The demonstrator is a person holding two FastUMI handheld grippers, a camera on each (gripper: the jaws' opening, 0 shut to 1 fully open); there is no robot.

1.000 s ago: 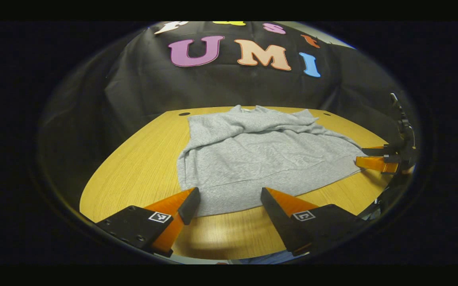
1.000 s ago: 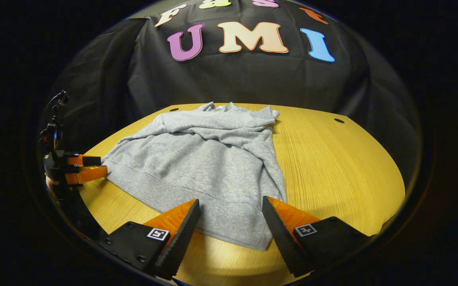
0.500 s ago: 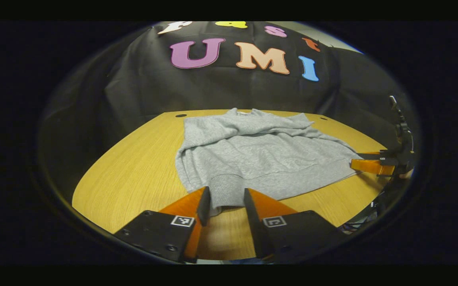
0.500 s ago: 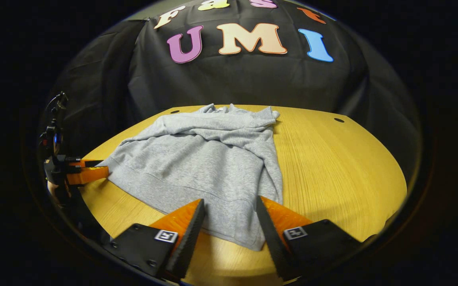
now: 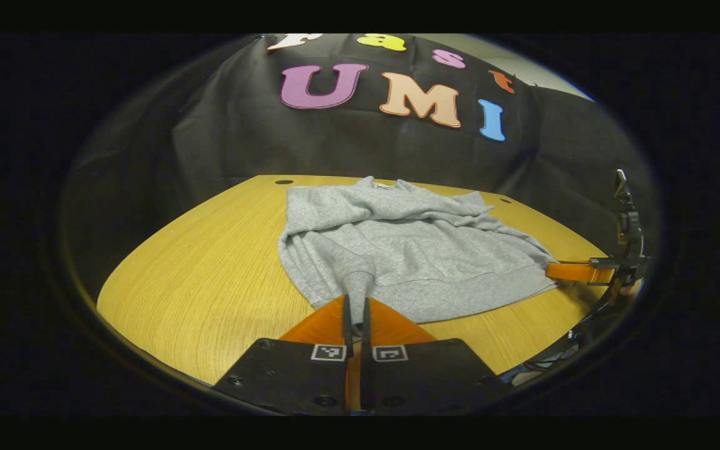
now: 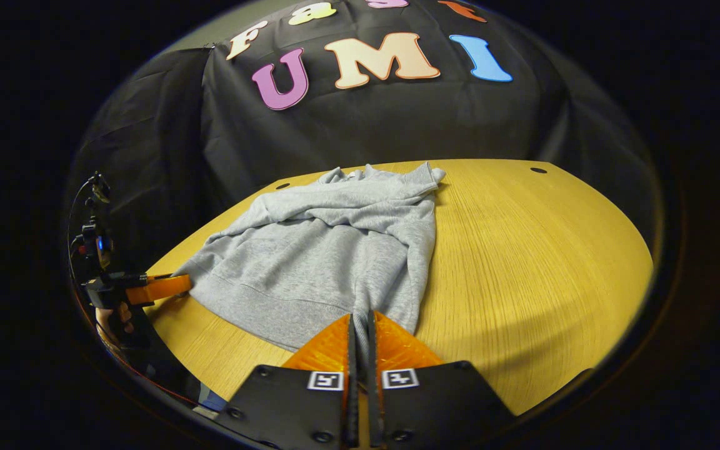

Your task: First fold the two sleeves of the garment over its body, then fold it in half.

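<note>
A grey sweatshirt [image 5: 410, 250] lies on the round wooden table [image 5: 210, 287], both sleeves folded across its body, collar at the far edge. My left gripper [image 5: 355, 301] is shut on the hem at its near left corner, and the cloth puckers up between the fingers. In the right gripper view the same sweatshirt [image 6: 322, 250] spreads to the left, and my right gripper [image 6: 362, 315] is shut on the hem at its near right corner. The right gripper [image 5: 575, 271] also shows at the far right of the left gripper view, and the left gripper [image 6: 160, 287] at the far left of the right gripper view.
The table [image 6: 535, 262] has a broad bare stretch to the right of the sweatshirt in the right gripper view. Small dark holes [image 6: 538, 170] sit near its far edge. Black cloth hangs close behind the table.
Both grippers went from wide open to shut, each pinching a corner of the hem. The hem now bunches and lifts a little at both pinched corners.
</note>
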